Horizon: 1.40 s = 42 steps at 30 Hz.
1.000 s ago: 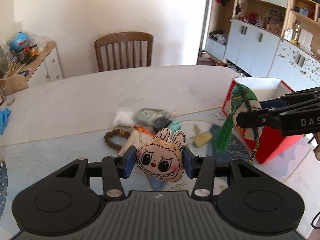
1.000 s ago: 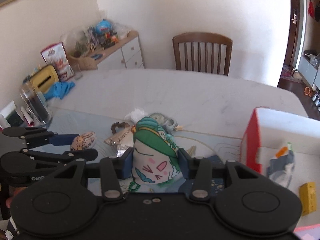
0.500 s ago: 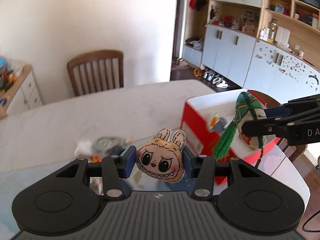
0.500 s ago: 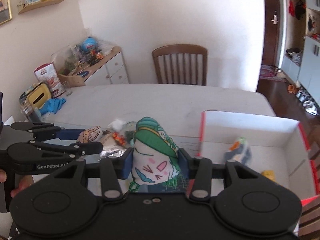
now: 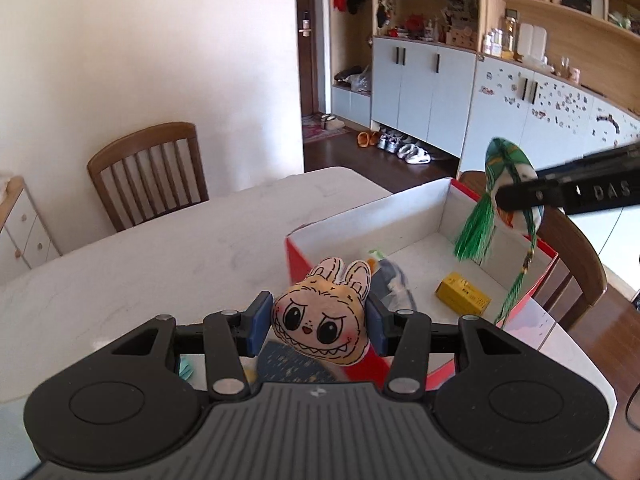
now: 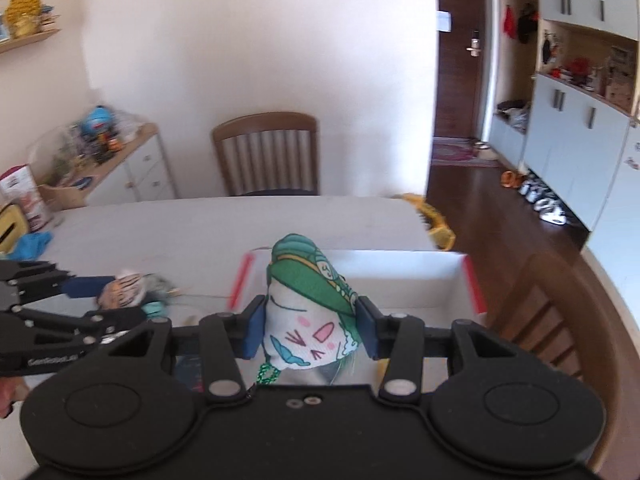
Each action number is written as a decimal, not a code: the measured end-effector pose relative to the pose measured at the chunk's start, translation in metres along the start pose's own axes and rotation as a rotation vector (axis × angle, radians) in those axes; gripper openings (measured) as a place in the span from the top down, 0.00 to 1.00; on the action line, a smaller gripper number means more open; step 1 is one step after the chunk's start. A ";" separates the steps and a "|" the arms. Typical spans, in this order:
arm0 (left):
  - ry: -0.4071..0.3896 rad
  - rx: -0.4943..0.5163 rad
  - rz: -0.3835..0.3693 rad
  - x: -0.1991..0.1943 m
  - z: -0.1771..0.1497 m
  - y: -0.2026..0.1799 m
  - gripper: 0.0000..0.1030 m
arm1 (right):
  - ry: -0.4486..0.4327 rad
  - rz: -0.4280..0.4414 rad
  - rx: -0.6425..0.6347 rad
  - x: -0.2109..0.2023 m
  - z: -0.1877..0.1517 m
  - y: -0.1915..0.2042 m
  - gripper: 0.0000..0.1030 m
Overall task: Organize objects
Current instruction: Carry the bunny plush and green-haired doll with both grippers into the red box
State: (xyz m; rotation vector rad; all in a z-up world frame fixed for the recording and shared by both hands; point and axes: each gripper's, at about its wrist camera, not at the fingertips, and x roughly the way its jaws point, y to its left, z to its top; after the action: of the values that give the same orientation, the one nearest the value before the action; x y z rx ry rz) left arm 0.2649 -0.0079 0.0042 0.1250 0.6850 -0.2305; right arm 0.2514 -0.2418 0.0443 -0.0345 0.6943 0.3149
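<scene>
Left wrist view. My left hand-held gripper (image 5: 319, 322) is clamped partway shut on a tan bunny-eared plush charm (image 5: 323, 316), blue pads pressing both its sides, face toward the camera. The charm hangs in the air at the near corner of the red-and-white box (image 5: 424, 204), which sits open on the white worktop (image 5: 168, 248) near its far right end. Inside the box I see a small yellow carton (image 5: 463, 299) lying on the floor and a blurred dark-and-white item just behind the charm's ears; I cannot tell what that is. To the right, the right hand-held gripper (image 5: 516, 200) reaches in from the edge holding a green-and-white sachet (image 5: 510, 168) above the box, its green tassel (image 5: 474, 236) dangling down. A wooden chair (image 5: 150, 172) stands at the far side of the worktop.

Right wrist view. My right hand-held gripper is closed to a narrow gap on the sachet (image 6: 310, 304), pads tight against its flanks, a cartoon face toward the lens. It is held over the near wall of the box (image 6: 400, 272). At the left edge the left hand-held gripper (image 6: 100, 296) holds its charm (image 6: 122, 290) just beside the box's left wall. A blue cloth (image 6: 34, 242) lies on the worktop's far left.
</scene>
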 end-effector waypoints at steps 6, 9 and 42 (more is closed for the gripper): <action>0.023 0.034 -0.009 0.027 0.011 -0.034 0.54 | -0.004 -0.053 -0.022 0.017 0.002 -0.029 0.56; 0.055 0.024 -0.030 0.042 0.013 -0.045 0.54 | 0.006 -0.047 -0.026 0.030 0.001 -0.041 0.55; 0.473 0.087 -0.095 0.191 0.005 -0.114 0.54 | 0.280 0.058 -0.112 0.143 -0.040 -0.078 0.53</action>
State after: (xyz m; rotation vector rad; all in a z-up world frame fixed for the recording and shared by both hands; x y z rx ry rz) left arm 0.3826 -0.1515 -0.1182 0.2343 1.1529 -0.3262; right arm 0.3530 -0.2825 -0.0830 -0.1676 0.9557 0.4093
